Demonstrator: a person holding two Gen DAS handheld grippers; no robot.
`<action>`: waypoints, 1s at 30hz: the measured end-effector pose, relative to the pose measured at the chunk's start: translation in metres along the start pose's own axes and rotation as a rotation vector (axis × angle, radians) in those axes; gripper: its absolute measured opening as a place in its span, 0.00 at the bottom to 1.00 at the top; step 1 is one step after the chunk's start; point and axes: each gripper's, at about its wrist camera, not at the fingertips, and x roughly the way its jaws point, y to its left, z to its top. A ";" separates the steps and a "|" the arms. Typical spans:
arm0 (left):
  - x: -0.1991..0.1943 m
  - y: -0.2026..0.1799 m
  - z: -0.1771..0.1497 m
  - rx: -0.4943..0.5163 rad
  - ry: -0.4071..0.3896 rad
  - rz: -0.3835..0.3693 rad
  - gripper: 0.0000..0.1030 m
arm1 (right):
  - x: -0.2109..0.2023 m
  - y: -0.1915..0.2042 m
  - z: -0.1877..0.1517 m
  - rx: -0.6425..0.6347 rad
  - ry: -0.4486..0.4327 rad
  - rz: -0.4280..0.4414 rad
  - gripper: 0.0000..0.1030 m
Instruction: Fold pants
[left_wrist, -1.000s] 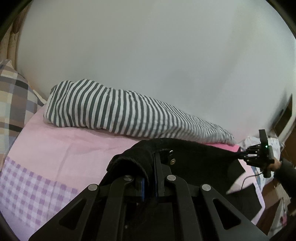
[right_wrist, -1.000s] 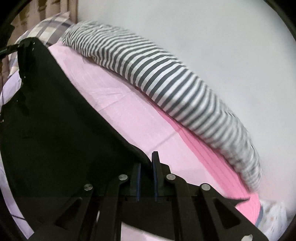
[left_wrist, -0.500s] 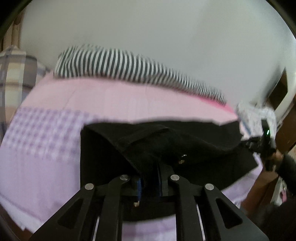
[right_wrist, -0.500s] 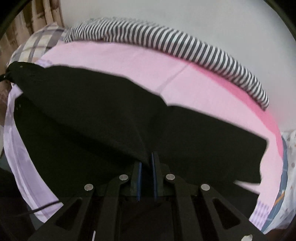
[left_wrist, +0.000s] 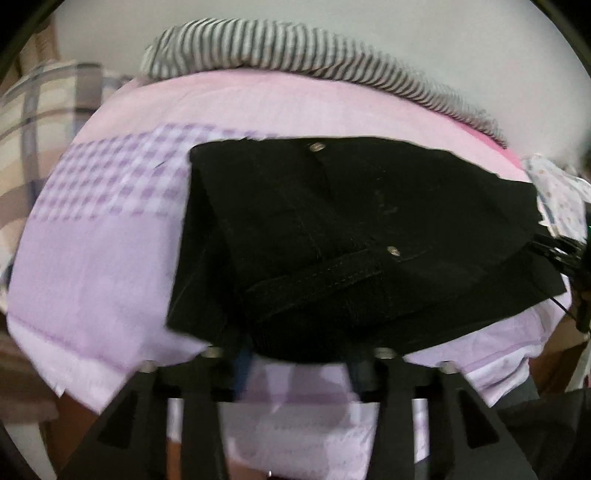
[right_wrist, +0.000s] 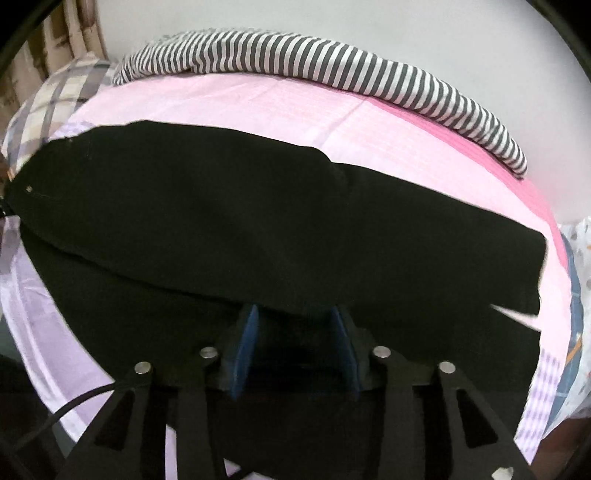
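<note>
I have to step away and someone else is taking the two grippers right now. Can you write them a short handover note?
Left gripper: open, holding nothing, at the near edge of the black pants by the waistband.
Right gripper: open too, its blue fingers spread at the pants' near edge further along the legs.
The pants lie on the pink and lilac bedsheet, one layer doubled over another; the striped pillow sits behind by the wall.
Done: a lengthwise fold, it seems.
Left: probably fold across the length, then smooth.
</note>
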 end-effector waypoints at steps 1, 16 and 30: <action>-0.002 0.003 -0.003 -0.025 0.006 0.009 0.55 | -0.003 -0.001 -0.003 0.016 0.003 0.008 0.40; -0.012 0.025 -0.037 -0.620 -0.029 -0.400 0.58 | -0.017 -0.037 -0.041 0.525 -0.067 0.350 0.42; -0.006 0.027 -0.017 -0.702 -0.129 -0.342 0.23 | 0.018 -0.055 -0.045 0.757 -0.102 0.427 0.42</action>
